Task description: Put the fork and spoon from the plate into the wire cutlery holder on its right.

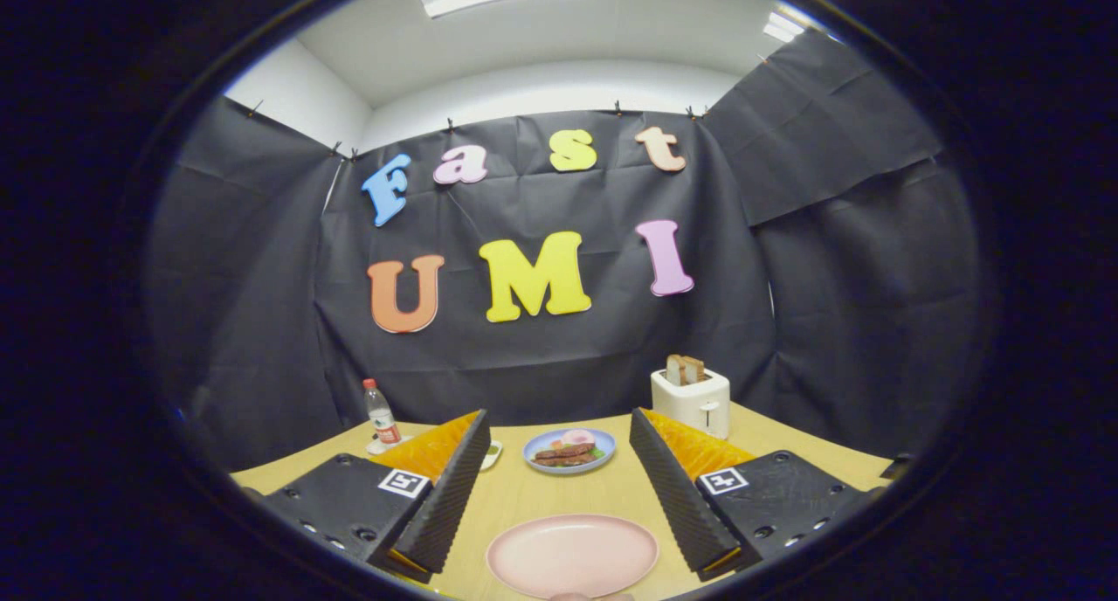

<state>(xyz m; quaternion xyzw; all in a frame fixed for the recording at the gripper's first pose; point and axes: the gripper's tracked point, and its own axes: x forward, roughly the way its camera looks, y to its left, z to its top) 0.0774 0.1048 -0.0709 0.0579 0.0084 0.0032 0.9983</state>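
Two fingers of the gripper (559, 496) stand wide apart, holding nothing, above the wooden table (524, 496), with an empty-looking pink plate (572, 555) between and below them. Neither fork, spoon nor wire cutlery holder can be made out from here, so the main risk, as I judge it, is committing to a descent with no target located. Beyond the fingers sit a blue plate of food (569, 451), a white toaster (692, 402) and a water bottle (379, 416); a blind sweep rightward could knock the toaster.

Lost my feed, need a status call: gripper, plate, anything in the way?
Gripper open, holding nothing. Pink plate between the fingers, bare. Blue plate of food beyond, toaster and bottle further back. Path clear.
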